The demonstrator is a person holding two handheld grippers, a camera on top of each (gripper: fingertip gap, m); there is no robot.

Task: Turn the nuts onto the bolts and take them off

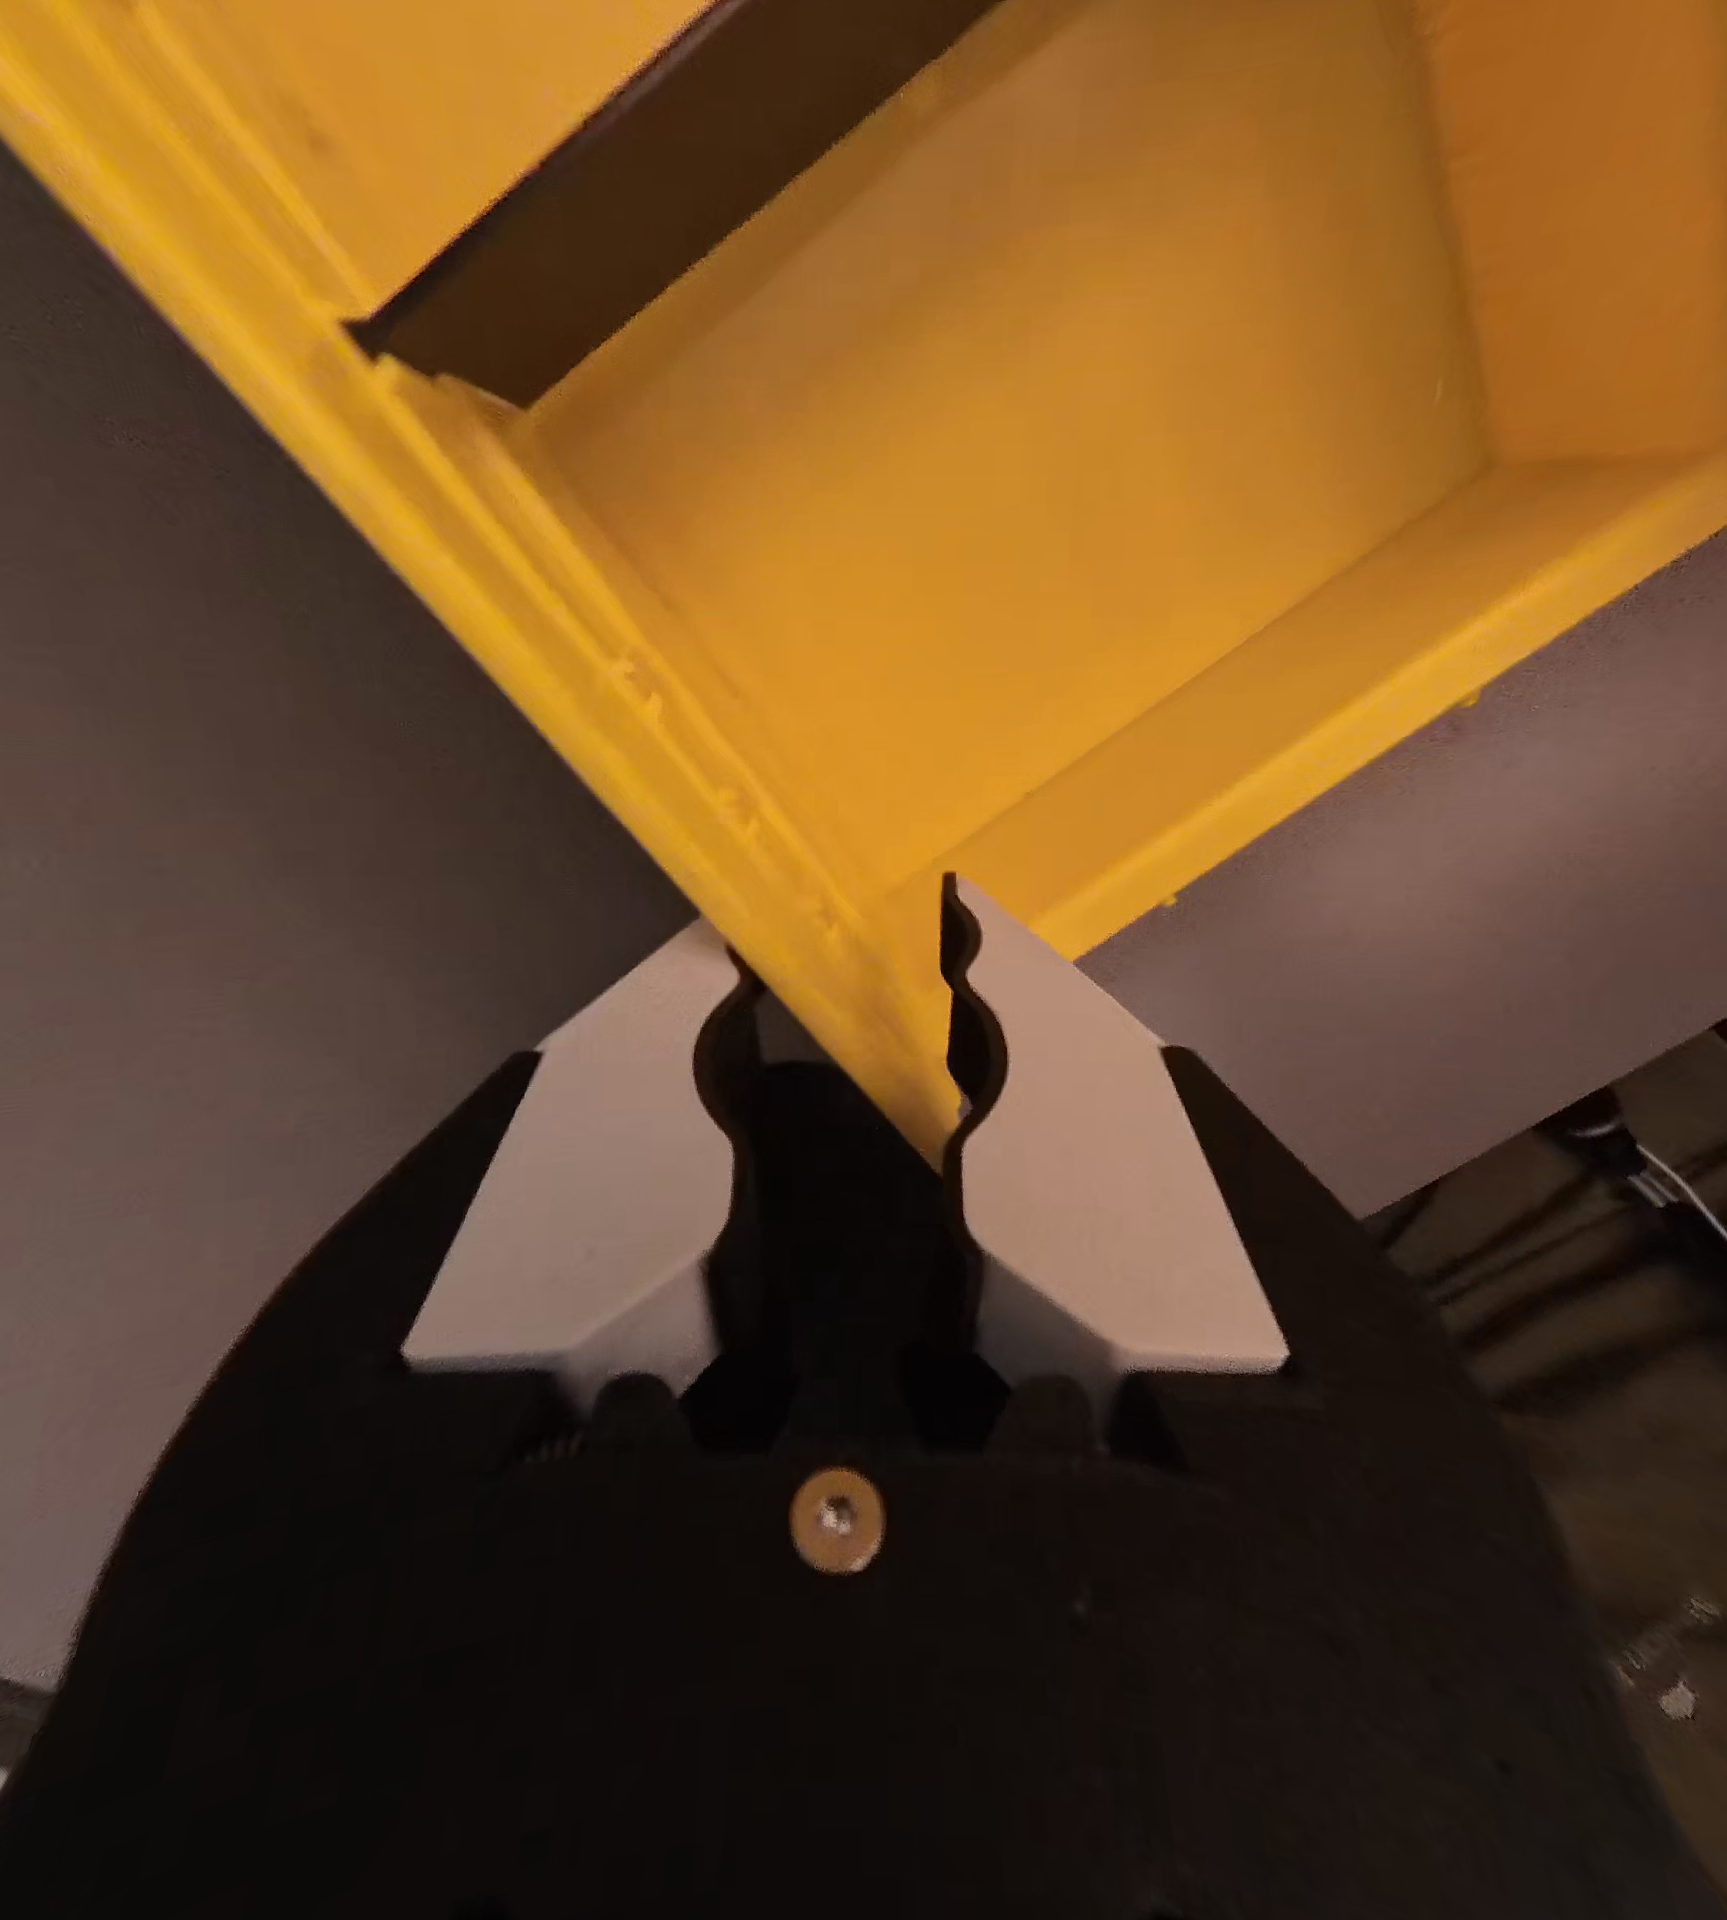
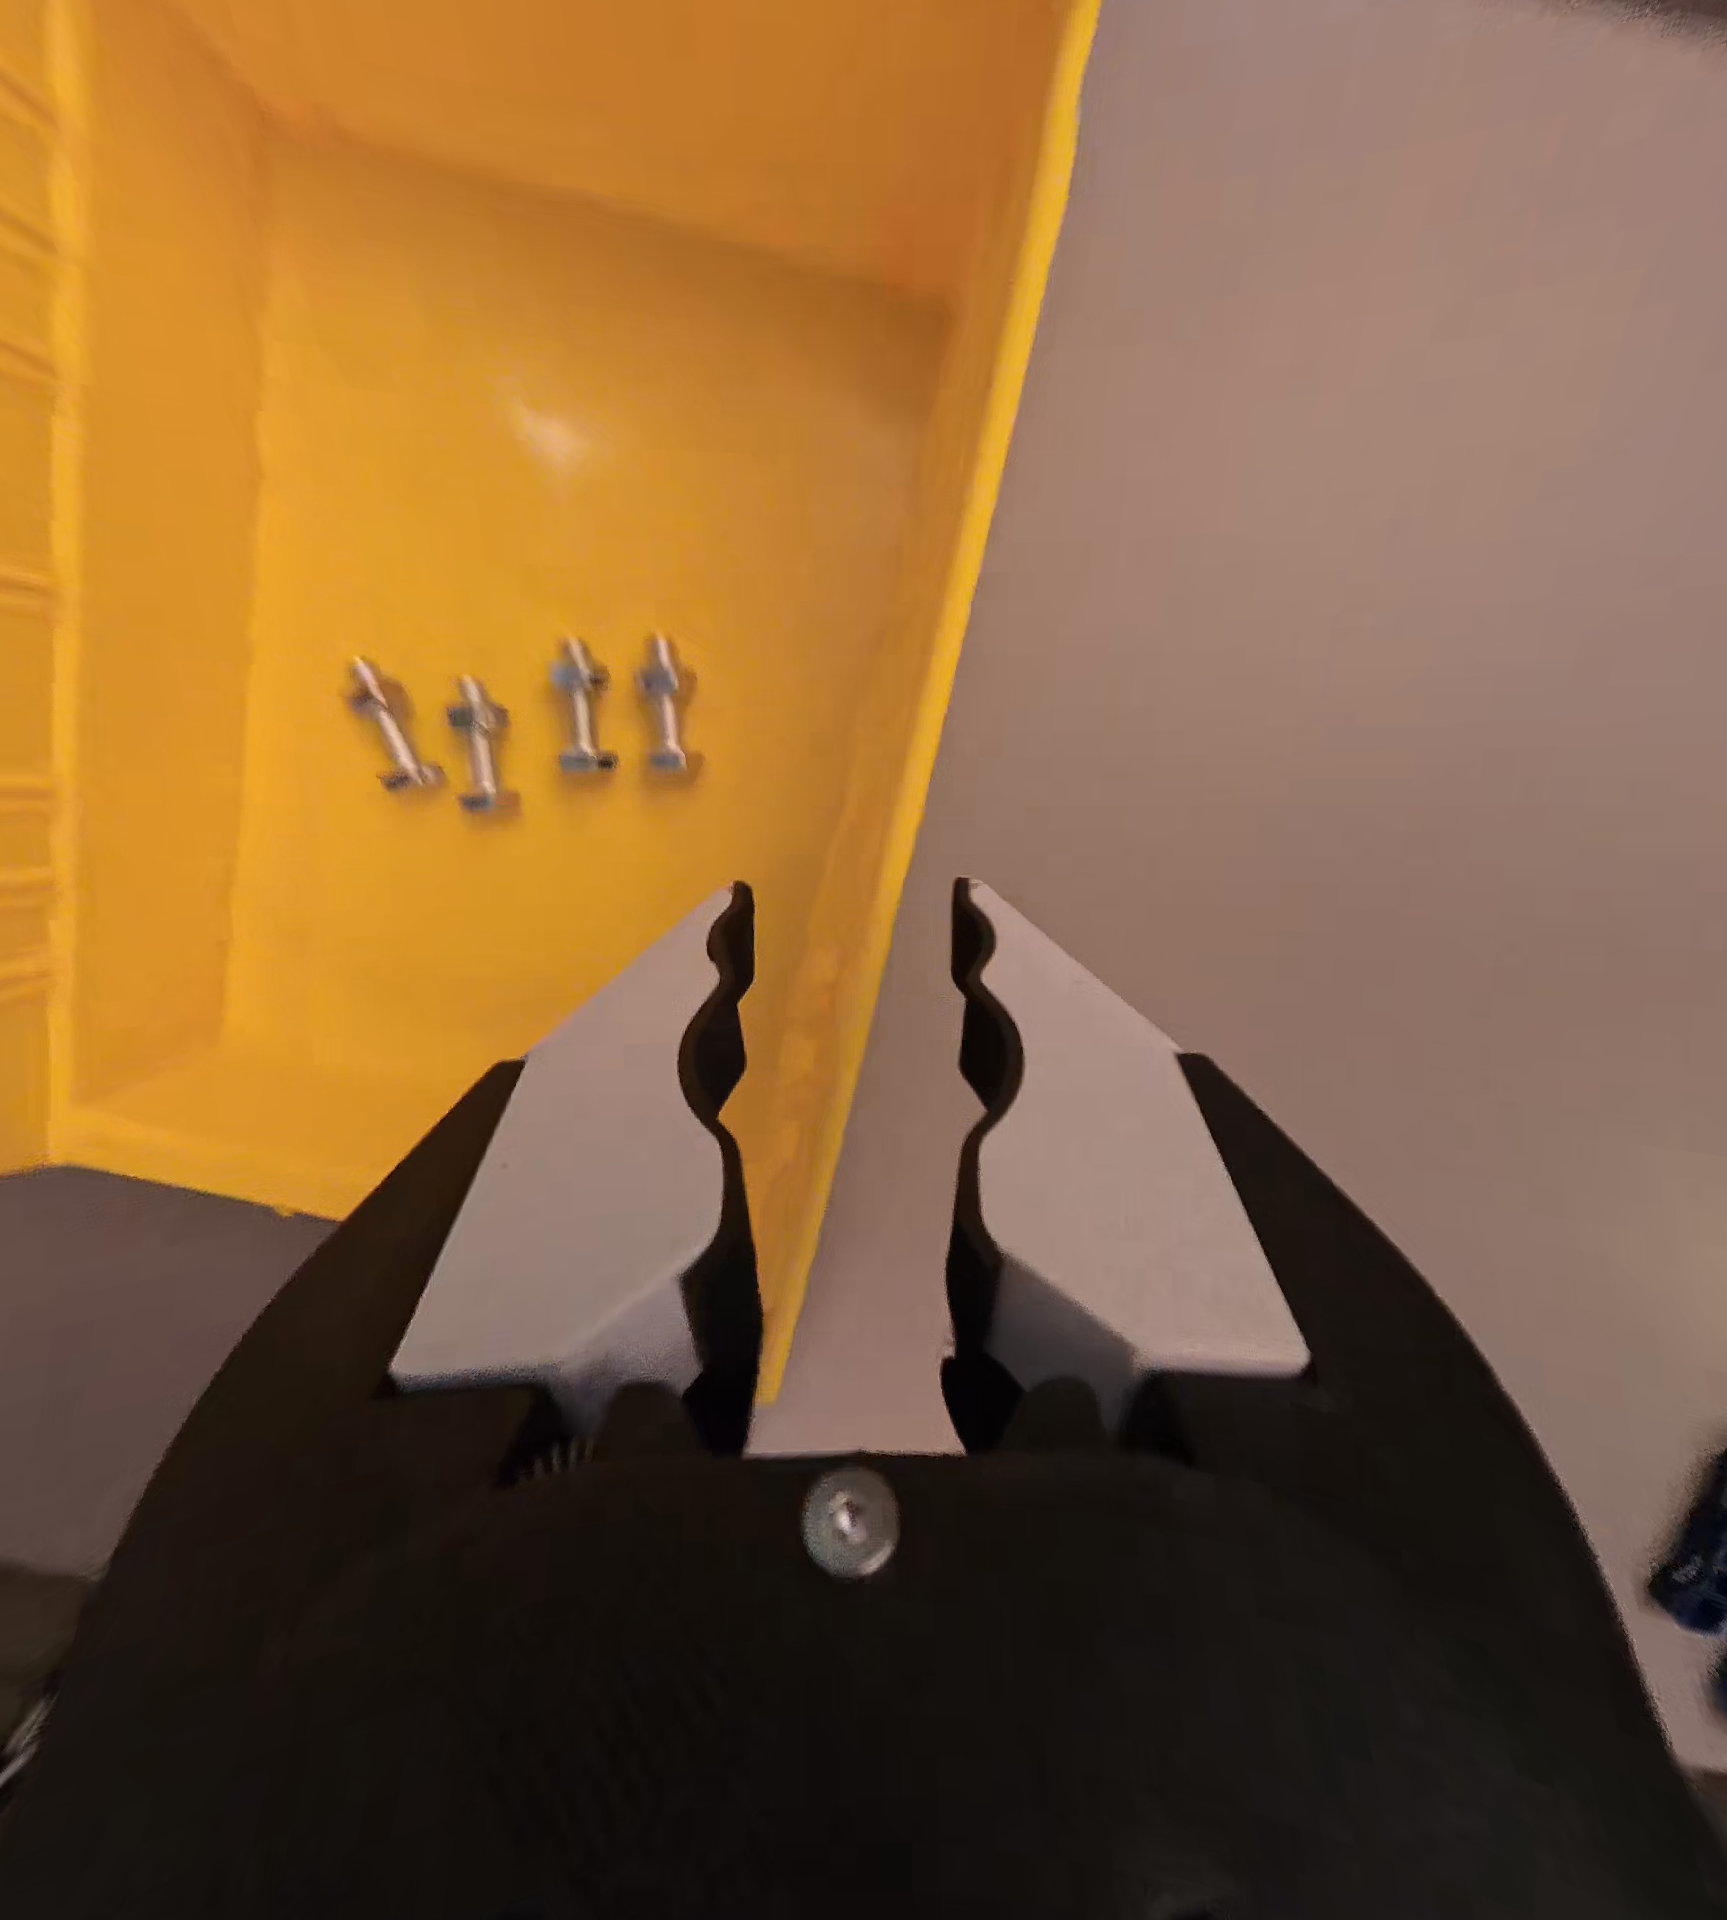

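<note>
The left wrist view looked down from very near at the rim of the yellow bin point(image 1: 942, 520), between its own fingers point(image 1: 1067, 1091). The right wrist view looked from a little farther into the bin point(image 2: 526, 312), where the bolts point(image 2: 526, 727) lay. Both views shared the bin and the bench point(image 2: 1410, 623).

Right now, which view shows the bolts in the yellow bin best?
The right wrist view: four bolts lie in a row on the floor of the yellow bin, each apparently with a nut on it, though slightly blurred. The left wrist view shows only an empty bin compartment, no bolts.
</note>
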